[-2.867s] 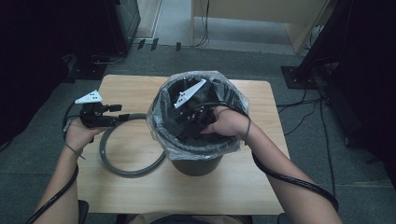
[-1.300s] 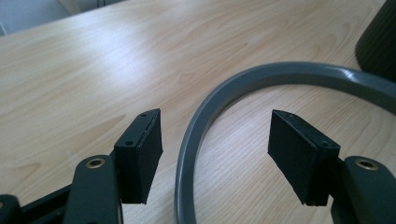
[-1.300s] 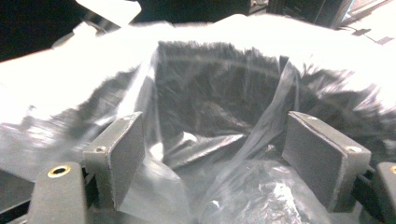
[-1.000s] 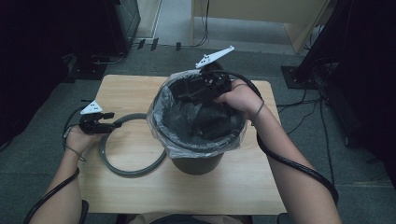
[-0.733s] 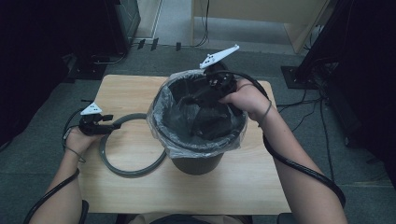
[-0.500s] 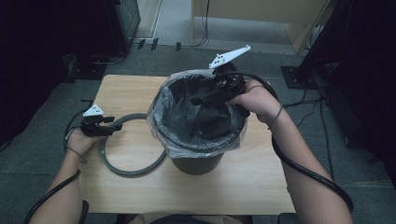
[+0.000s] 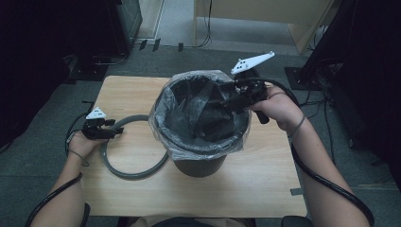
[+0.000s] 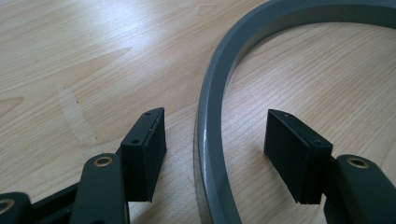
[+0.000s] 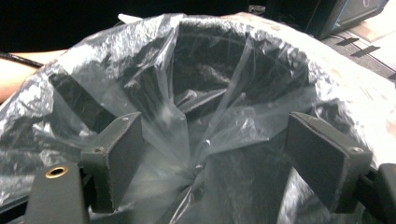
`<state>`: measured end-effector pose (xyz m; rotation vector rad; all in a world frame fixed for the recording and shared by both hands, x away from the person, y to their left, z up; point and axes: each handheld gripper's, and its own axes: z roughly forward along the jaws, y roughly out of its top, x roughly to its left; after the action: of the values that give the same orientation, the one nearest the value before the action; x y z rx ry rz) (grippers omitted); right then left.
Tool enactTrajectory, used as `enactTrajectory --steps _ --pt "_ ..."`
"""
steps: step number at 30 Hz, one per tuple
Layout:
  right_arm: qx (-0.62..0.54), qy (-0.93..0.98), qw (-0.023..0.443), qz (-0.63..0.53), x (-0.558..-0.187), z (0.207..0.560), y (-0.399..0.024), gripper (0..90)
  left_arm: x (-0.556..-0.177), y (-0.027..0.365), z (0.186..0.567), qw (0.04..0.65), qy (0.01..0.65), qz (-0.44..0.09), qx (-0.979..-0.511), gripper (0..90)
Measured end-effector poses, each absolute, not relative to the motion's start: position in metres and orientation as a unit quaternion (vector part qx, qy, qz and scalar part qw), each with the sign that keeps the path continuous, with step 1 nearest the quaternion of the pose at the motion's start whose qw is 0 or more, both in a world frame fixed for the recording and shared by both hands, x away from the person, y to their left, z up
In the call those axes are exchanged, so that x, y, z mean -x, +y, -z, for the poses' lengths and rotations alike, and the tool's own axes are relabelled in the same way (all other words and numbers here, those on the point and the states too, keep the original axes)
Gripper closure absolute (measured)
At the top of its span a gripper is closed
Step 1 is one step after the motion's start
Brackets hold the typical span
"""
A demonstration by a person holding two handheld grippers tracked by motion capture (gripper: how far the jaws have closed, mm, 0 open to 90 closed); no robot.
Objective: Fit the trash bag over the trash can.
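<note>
Bin-lining work is in hand, judging by the clear plastic bag (image 7: 201, 149) draped over the dark bin (image 7: 198, 165) at the middle of the wooden table (image 7: 265, 189). Taking the bin as landmark and going from its left: the left gripper (image 7: 111, 132) rests low on the tabletop, well left of the bin, its jaws spread to either side of the grey ring (image 7: 127, 172) without pressing it; in the left gripper view the ring's band (image 8: 212, 140) runs between the two pads with a gap on each side. The ring lies flat, its right arc close beside the bin's base, probably parked there until the bag is settled, ready to be clamped over the rim.

At the bin itself, the bag's edge is folded out over the rim while its middle sags in creased folds inside.

At the bin's right rim hovers the right gripper (image 7: 227, 98), jaws apart and pinching nothing; the right gripper view shows film (image 9: 187, 121) bunched between and beyond the pads, likely to be tugged smooth.
</note>
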<state>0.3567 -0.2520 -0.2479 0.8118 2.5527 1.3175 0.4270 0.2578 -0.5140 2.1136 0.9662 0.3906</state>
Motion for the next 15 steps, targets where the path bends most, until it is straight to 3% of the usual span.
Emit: enactTrajectory --steps 11,15 --pt "-0.276 0.852 0.084 -0.436 -0.347 0.254 -0.271 20.0 -0.427 0.257 0.515 0.382 0.379 -0.157 -0.828 31.5" --pt "-0.277 0.852 0.089 -0.435 -0.343 0.254 -0.278 20.0 -0.427 0.254 0.516 0.37 0.387 -0.169 -0.828 24.1"
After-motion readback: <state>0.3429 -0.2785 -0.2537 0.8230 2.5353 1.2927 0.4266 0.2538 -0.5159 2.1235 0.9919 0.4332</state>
